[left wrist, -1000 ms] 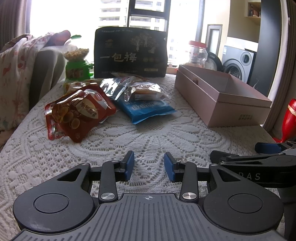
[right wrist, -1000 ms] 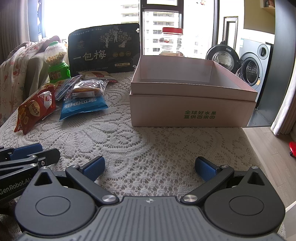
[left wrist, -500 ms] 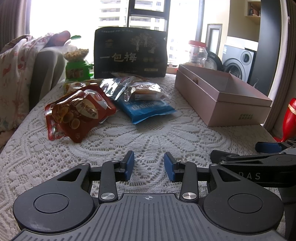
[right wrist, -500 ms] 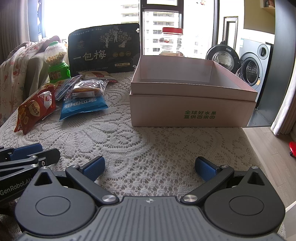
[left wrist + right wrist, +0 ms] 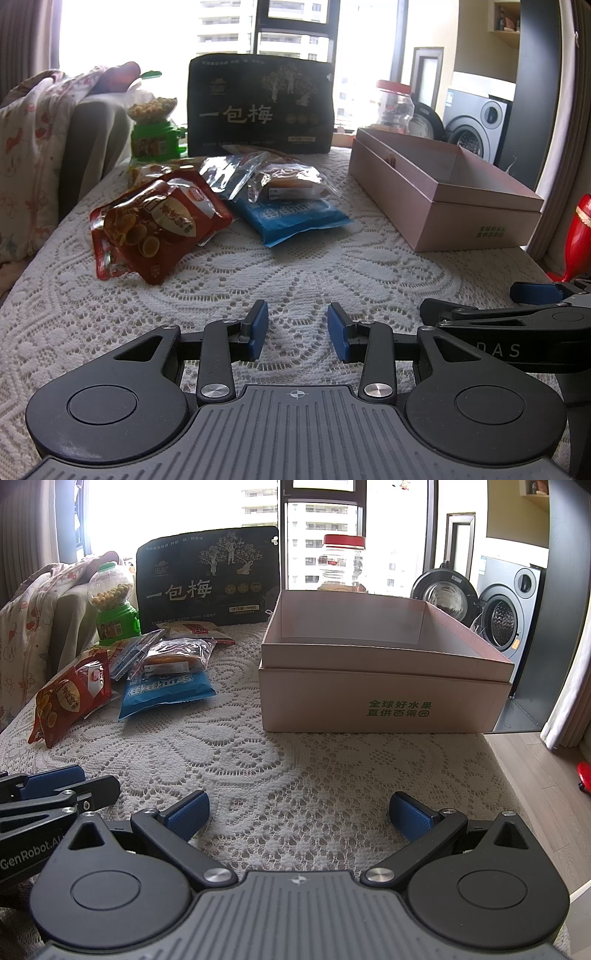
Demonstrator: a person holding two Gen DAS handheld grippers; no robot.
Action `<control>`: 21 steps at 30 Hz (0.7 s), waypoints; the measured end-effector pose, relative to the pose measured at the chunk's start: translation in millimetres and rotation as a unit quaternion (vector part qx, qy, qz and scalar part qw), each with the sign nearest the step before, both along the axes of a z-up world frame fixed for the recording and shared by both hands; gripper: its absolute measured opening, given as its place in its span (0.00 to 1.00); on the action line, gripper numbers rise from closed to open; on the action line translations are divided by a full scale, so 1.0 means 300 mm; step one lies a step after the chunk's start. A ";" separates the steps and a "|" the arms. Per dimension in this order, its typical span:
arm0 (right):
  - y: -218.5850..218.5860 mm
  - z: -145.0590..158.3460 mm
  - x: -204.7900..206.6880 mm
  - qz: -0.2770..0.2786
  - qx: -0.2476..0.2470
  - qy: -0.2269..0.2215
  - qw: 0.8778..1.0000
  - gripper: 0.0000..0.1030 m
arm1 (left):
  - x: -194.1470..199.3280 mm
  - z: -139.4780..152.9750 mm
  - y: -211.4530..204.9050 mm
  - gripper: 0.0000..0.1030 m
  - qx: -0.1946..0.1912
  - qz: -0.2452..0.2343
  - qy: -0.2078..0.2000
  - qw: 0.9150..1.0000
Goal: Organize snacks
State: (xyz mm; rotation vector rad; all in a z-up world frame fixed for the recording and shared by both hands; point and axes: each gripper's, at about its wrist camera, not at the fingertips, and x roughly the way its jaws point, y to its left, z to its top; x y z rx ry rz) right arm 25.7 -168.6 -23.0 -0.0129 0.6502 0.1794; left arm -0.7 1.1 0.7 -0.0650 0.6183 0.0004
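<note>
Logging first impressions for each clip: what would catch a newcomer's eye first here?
Probably the big black plum bag standing upright at the table's far edge, with a heap of snack packets in front, the red one nearest. To their right sits the open pink box; both grippers, left and right, hover open and empty over the lace cloth.

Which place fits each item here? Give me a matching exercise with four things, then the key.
Things:
1. red snack bag
2. blue snack bag
3. black plum bag
4. pink box

Places:
A. stands upright at the table's far edge
B. open-topped, to the right of the snack pile
C. leftmost of the pile on the lace cloth
D. lies flat under a clear-wrapped pastry

Pairs: 1-C, 2-D, 3-A, 4-B
</note>
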 end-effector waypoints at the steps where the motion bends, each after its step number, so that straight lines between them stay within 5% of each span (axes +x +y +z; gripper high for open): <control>1: 0.000 0.000 0.000 0.000 0.000 0.000 1.000 1.00 | 0.000 0.000 0.000 0.40 0.000 0.000 0.000 1.000; 21: 0.000 0.000 -0.001 0.000 0.001 0.000 1.000 1.00 | -0.006 0.003 0.000 0.40 0.000 0.000 0.000 1.000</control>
